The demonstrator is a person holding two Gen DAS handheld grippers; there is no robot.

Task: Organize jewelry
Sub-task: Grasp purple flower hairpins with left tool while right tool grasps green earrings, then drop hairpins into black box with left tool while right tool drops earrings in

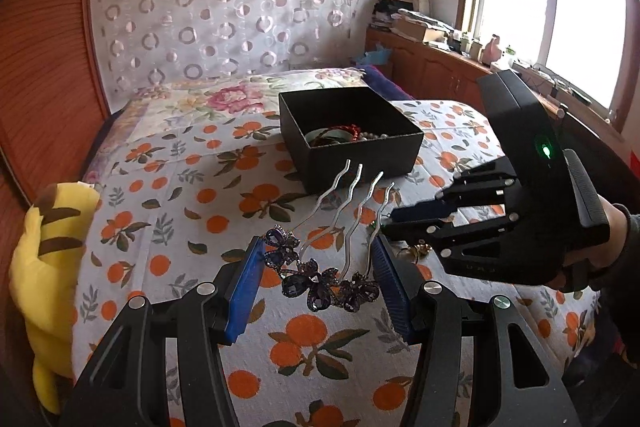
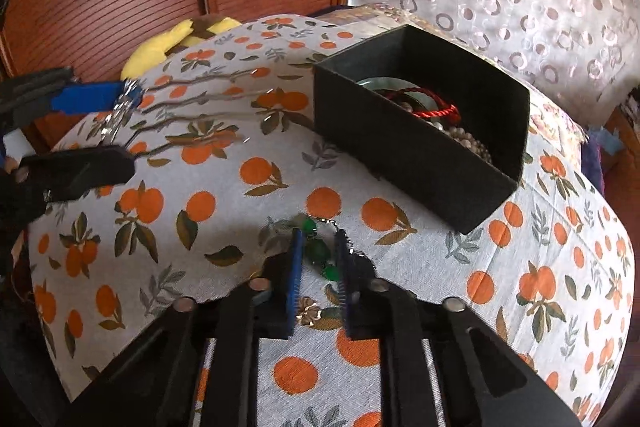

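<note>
The left gripper [image 1: 320, 267] holds a hair comb [image 1: 320, 279] between its blue pads [image 1: 244, 291]; the jaws are clenched on the comb's purple butterfly-shaped head, and the four wavy metal prongs [image 1: 352, 203] extend forward toward the black box [image 1: 360, 151]. In the right wrist view the same comb [image 2: 120, 111] appears at the left edge, raised clear of the bed, with its prongs pointing toward the box [image 2: 400, 155]. The box stands open on the bedspread [image 1: 180, 195], which is white with an orange-fruit and leaf print. Inside the box lie a pale green bangle [image 2: 376, 85], a red cord bracelet [image 2: 436, 111] and a string of pale beads [image 2: 472, 143]. The right gripper [image 2: 318, 259] is lowered to the bedspread [image 2: 240, 227] just in front of the box. Its jaws stand slightly apart, one on each side of a green bead piece with a thin chain [image 2: 316, 247]; whether the pads are pressing on that piece cannot be determined. A small gold-coloured ornament [image 2: 310, 311] lies on the fabric between the gripper's fingers, nearer the camera. In the left wrist view the right gripper [image 1: 404, 221] enters from the right side, with a green indicator light [image 1: 545, 149] lit on its housing. A yellow plush toy [image 1: 44, 267] rests at the left edge of the bed.
</note>
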